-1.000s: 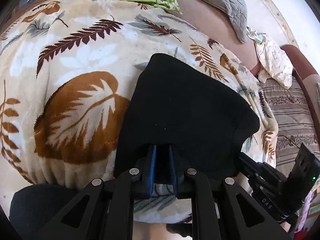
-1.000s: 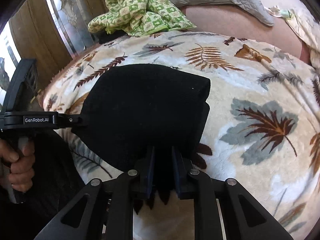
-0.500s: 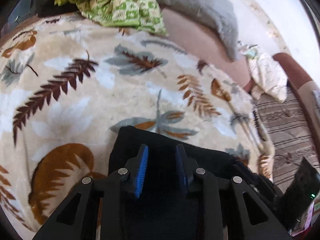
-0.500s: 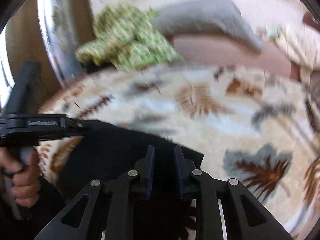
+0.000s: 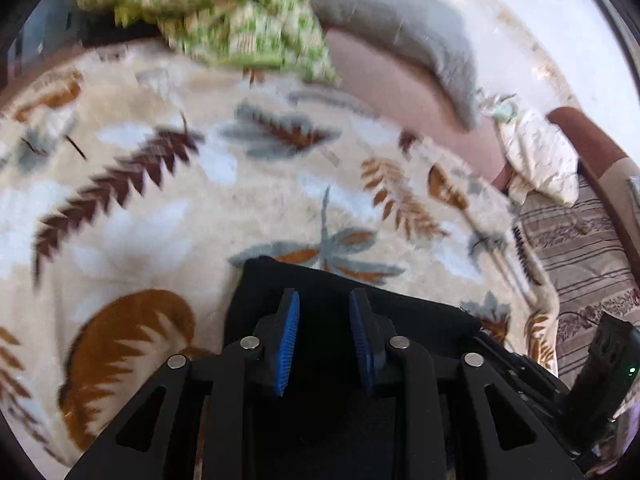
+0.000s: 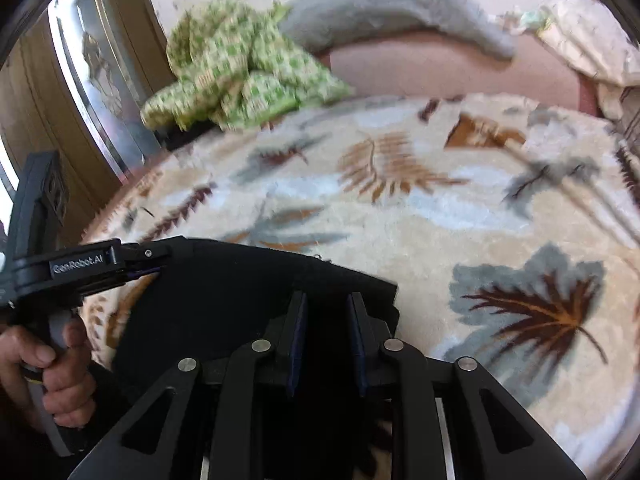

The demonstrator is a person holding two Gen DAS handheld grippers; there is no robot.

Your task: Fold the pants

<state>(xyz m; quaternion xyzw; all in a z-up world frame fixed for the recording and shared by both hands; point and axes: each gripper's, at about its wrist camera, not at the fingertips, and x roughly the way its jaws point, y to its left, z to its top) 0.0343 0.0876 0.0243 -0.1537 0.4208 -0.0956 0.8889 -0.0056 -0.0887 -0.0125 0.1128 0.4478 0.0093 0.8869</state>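
Note:
The black pants (image 5: 332, 284) lie folded into a compact block on the leaf-print blanket (image 5: 160, 200), at the near edge of the bed. My left gripper (image 5: 324, 312) hovers over the fold with its blue pads apart, holding nothing. The pants also show in the right wrist view (image 6: 224, 292). My right gripper (image 6: 326, 312) sits over their right end, its jaws parted with no cloth pinched between them. The left gripper's body (image 6: 80, 268) shows at the pants' left end, held by a hand.
A green checked cloth (image 5: 224, 12) and a grey pillow (image 5: 400, 28) lie at the far side of the bed. A cream pillow (image 5: 540, 160) and striped cushion (image 5: 580, 248) sit to the right. A wooden wardrobe with a mirror (image 6: 92, 80) stands at the left.
Both grippers have let go of the pants, opened, and drawn back and up. The pants now show lower in both views, as a smaller folded block.

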